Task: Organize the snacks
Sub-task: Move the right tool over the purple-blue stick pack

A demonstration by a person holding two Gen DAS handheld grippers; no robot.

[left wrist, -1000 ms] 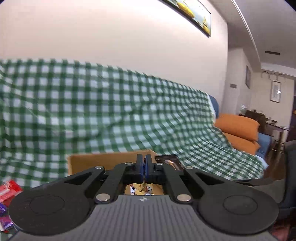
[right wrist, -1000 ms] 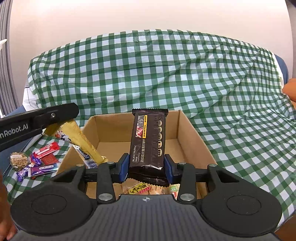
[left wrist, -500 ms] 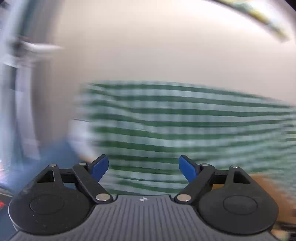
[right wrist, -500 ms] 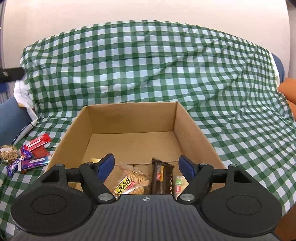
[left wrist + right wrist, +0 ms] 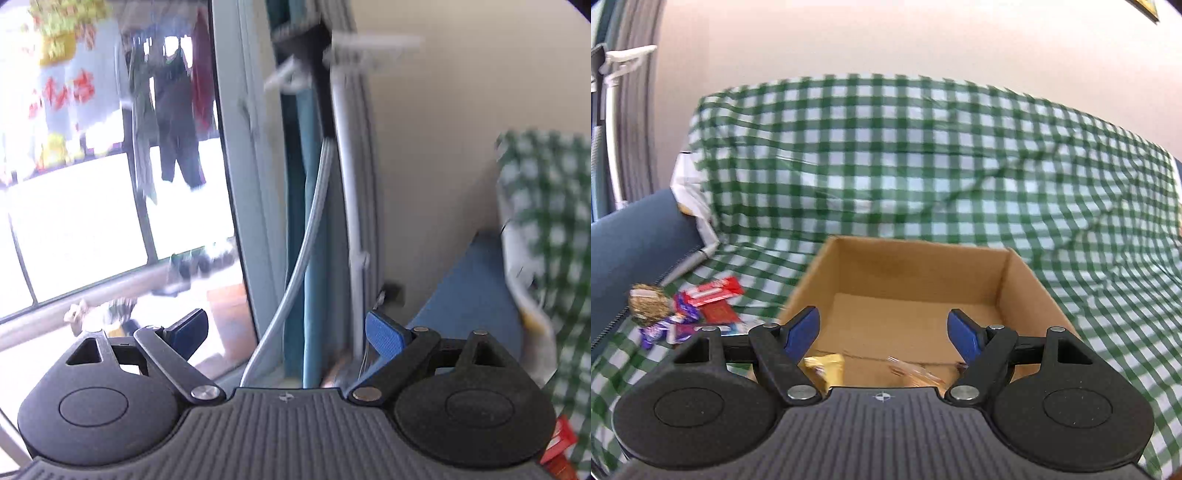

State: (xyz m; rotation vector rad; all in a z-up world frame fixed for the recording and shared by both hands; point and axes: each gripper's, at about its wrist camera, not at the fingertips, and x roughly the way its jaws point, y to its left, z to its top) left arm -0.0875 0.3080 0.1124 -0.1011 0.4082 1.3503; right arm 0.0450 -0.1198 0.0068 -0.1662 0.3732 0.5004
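Both drops look done: right gripper (image 5: 882, 334) over the cardboard box (image 5: 1027, 291), left gripper (image 5: 286, 334) facing the window, jaws just opened, nothing between. Next I'd grab the loose snacks (image 5: 690, 312) left of the box.

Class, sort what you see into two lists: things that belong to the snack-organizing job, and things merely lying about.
Job:
cardboard box
loose snack packets
gold packet in the box
right tool, open

Lying about:
checked cloth
blue cushion
window

No legible text anywhere.
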